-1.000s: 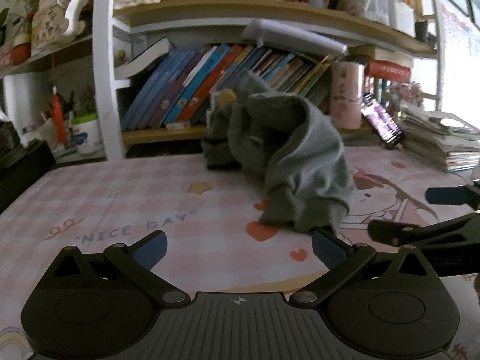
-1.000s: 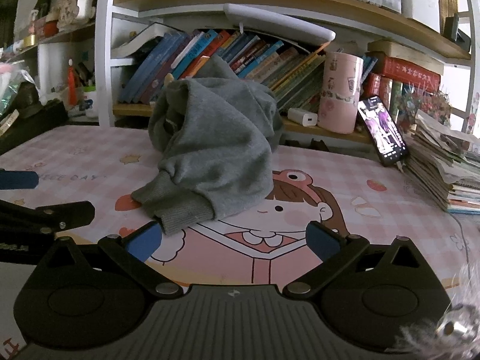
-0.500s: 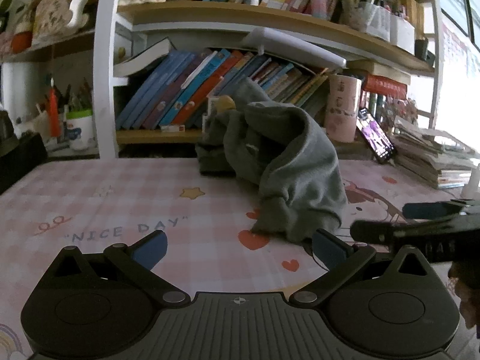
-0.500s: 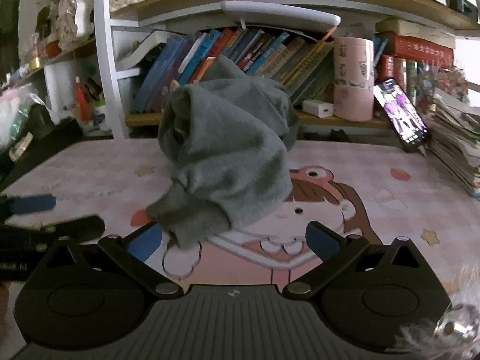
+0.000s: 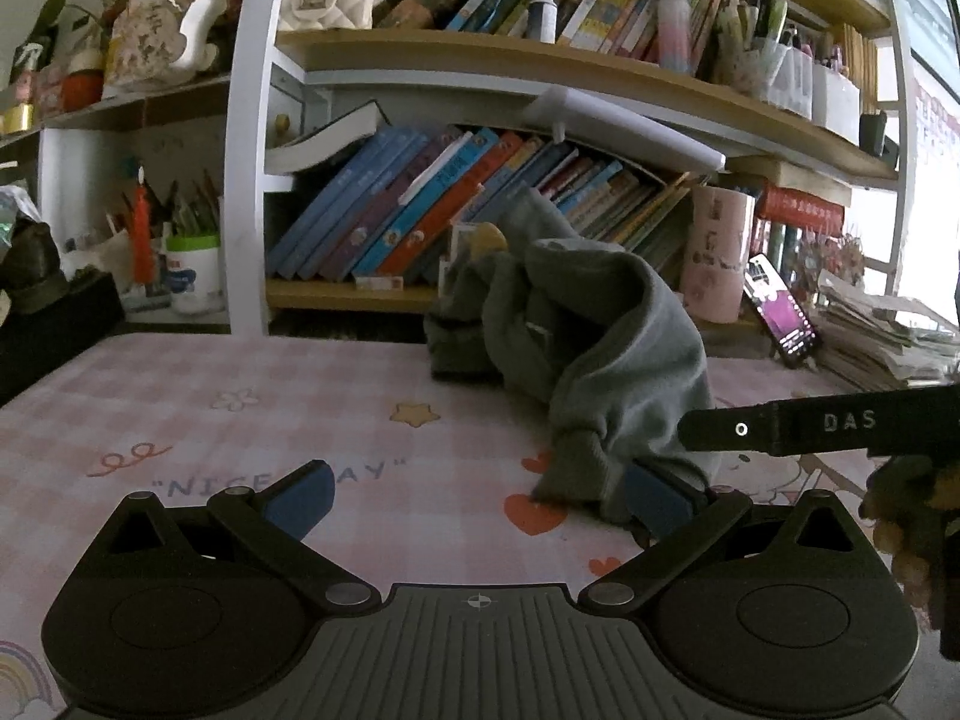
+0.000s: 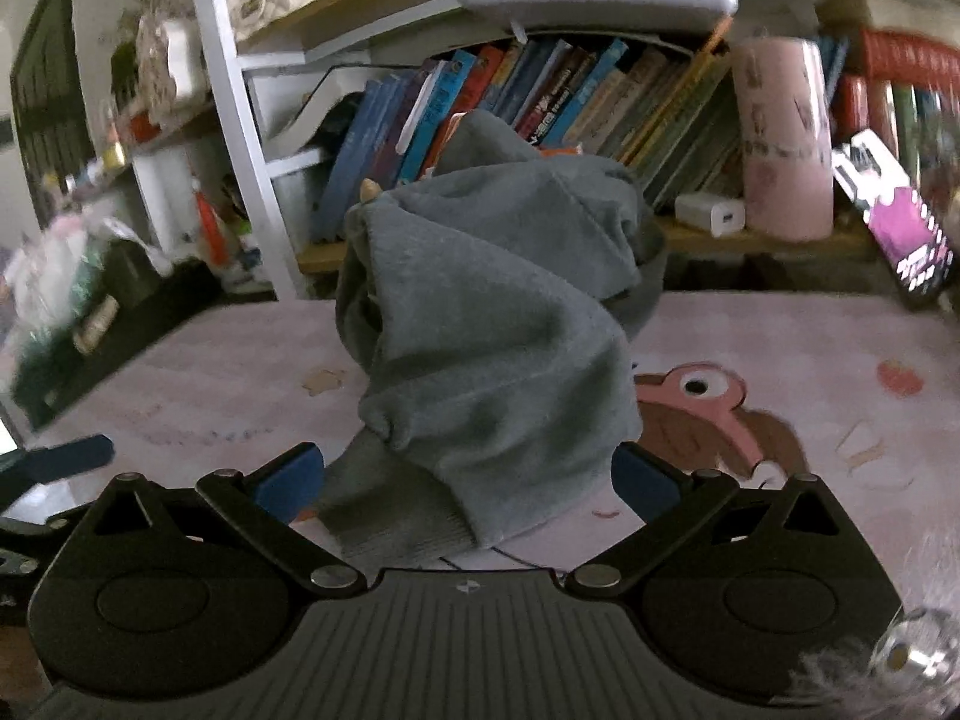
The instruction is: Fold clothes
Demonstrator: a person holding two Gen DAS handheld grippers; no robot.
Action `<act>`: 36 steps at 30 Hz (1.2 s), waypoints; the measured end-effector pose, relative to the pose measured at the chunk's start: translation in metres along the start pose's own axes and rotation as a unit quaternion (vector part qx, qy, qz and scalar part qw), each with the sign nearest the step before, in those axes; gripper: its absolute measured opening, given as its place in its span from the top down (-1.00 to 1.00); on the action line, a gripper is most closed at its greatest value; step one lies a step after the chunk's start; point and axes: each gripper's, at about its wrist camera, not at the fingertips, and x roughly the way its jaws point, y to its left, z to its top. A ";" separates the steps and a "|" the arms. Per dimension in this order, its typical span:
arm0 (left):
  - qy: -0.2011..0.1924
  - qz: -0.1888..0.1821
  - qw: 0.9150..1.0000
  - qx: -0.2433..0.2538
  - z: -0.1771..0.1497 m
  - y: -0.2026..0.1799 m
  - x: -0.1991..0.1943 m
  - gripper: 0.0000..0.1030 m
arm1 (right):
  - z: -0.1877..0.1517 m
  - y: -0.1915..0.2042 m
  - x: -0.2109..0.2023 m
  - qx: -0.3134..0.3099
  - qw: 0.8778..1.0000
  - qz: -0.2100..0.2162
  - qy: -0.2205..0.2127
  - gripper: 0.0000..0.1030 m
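Far left in my left-wrist view: dim shelf w/ a pen cup (image 5: 193,269); a dark lump at the frame edge is too shadowed to ID. My left gripper (image 5: 477,495) is spread wide over the pink mat (image 5: 240,414). Its left pad covers the "D" of the "NICE DAY" print, and nothing sits between the pads but bare mat. Its right pad lies just at the low edge of the grey sweatshirt (image 5: 600,354), touching or nearly, can't tell which. The sweatshirt is a crumpled heap, mid-mat, rear of it up against the books (image 5: 420,216) on the low shelf. The cuff hangs down to the mat by a red heart. Which part is sleeve vs. body is hard to read in the folds. Right of that, a black bar marked "DAS" cuts across, part of my other tool, w/ a fuzzy charm below it, cropped by the frame.

Right-wrist view is motion-blurred, esp. the edges. My right gripper (image 6: 465,480) is also wide apart, w/ the cuff and lower folds of the heap lying between the pads, not pinched. The heap hides much of the cartoon print on the mat. Pink tumbler (image 6: 786,138) and phone (image 6: 894,222) at right are smeared.

Vs. 1 s ago: both tools have come closer to the heap and it fills more of each view. The cuff was ahead of my right pads then and is between them now. The heap itself hasn't shifted.
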 end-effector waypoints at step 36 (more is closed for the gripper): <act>-0.010 -0.056 0.995 -0.079 0.060 -0.058 0.113 -0.34 | 0.010 -0.078 -0.044 0.115 0.991 -0.004 -0.070 0.06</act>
